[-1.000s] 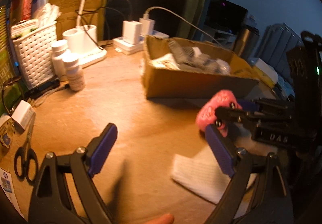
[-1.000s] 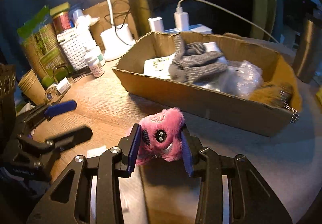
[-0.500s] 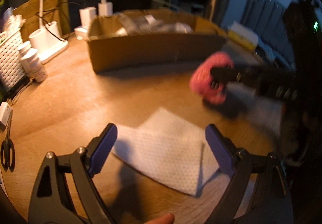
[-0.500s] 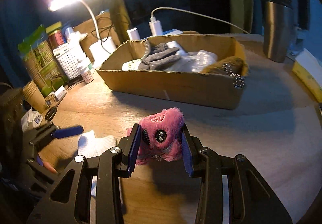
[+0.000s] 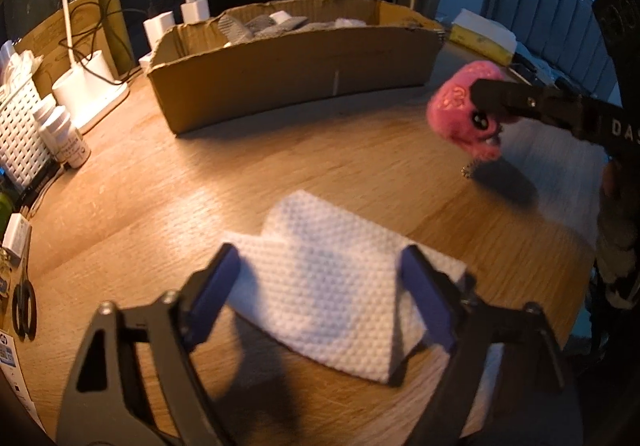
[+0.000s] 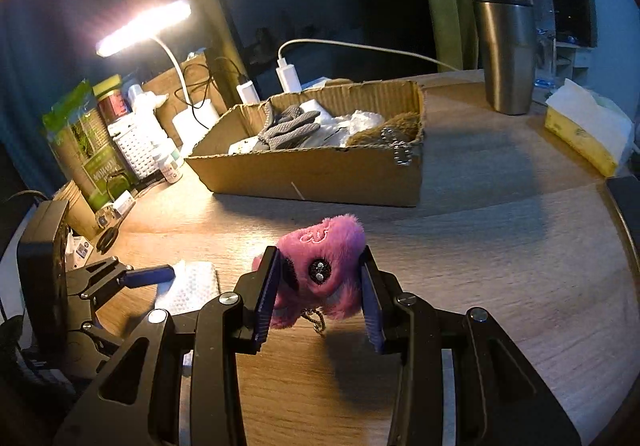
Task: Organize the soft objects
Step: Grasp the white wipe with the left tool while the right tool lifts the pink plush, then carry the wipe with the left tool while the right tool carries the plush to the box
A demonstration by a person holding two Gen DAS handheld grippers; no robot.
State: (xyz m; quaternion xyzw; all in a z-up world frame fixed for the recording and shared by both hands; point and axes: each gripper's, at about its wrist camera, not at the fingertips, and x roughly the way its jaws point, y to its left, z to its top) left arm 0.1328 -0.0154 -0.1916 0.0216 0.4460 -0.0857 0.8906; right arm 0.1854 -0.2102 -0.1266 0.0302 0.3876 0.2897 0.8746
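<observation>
A folded white paper towel (image 5: 320, 286) lies flat on the wooden table, also visible as the towel (image 6: 188, 282) in the right wrist view. My left gripper (image 5: 320, 282) hangs just over it with one blue pad on each side. Its jaws are closing and the pads do not press the towel. My right gripper (image 6: 320, 286) is shut on a pink plush toy (image 6: 320, 262) and holds it above the table. The same toy (image 5: 460, 117) shows at the right of the left wrist view. Behind stands an open cardboard box (image 6: 320, 177) holding grey gloves (image 6: 288, 127), white items and a brown plush.
A lit desk lamp (image 6: 144, 27), a white basket (image 5: 20, 133), small bottles (image 5: 68, 141) and chargers (image 5: 194, 7) crowd the back left. Scissors (image 5: 24, 306) lie at the left edge. A steel tumbler (image 6: 508, 53) and a yellow tissue pack (image 6: 580, 129) stand at the right.
My left gripper has moved right over the white towel, sunk a little, and its jaws have narrowed. My right gripper has carried the pink toy sideways, farther from the box.
</observation>
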